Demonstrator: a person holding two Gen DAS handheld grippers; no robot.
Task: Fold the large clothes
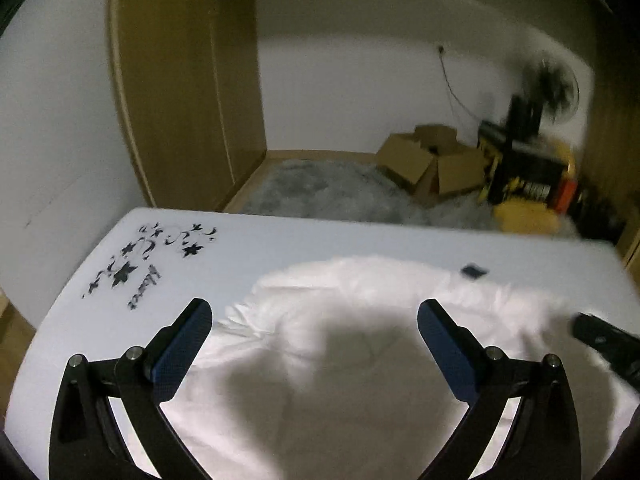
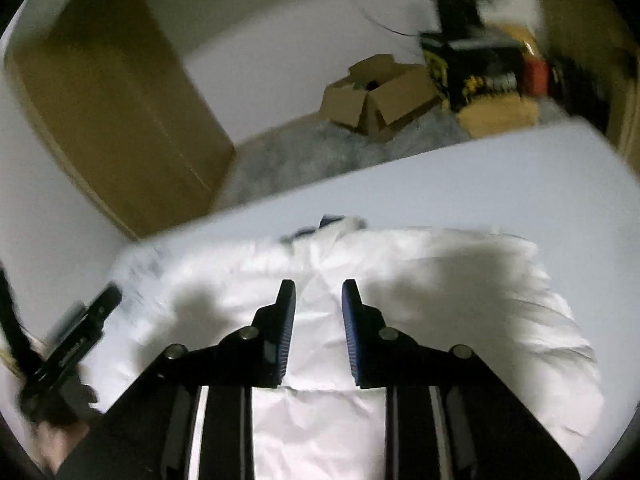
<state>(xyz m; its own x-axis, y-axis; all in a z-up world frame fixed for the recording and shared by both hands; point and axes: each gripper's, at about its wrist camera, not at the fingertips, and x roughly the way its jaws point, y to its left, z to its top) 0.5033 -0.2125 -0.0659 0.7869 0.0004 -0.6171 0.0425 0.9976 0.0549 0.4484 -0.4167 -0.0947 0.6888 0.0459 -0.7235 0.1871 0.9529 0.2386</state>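
On the white desk (image 1: pixel 280 240): a white padded garment (image 1: pixel 360 340), crumpled, spread across the near and middle part, a dark tag or collar piece (image 2: pixel 332 222) at its far edge. Above the garment, the left hand-held gripper (image 1: pixel 316 316), jaws spread wide, blue pads (image 1: pixel 188 344) well apart, nothing between them, only fabric and shadow below. Beside it, the right hand-held gripper (image 2: pixel 318 300), jaws nearly parallel with a narrow gap, no cloth pinched, hovering over a crease in the middle of the garment. On the desk's far left corner, a black floral print (image 1: pixel 136 264). Beyond the desk, on the floor, a grey shaggy rug (image 1: pixel 320 184), an open cardboard box (image 1: pixel 432 164), a blurred black and yellow stack (image 1: pixel 520 172). Against the wall at left, a wooden wardrobe (image 1: pixel 180 80). Blurred edges throughout both wrist views.
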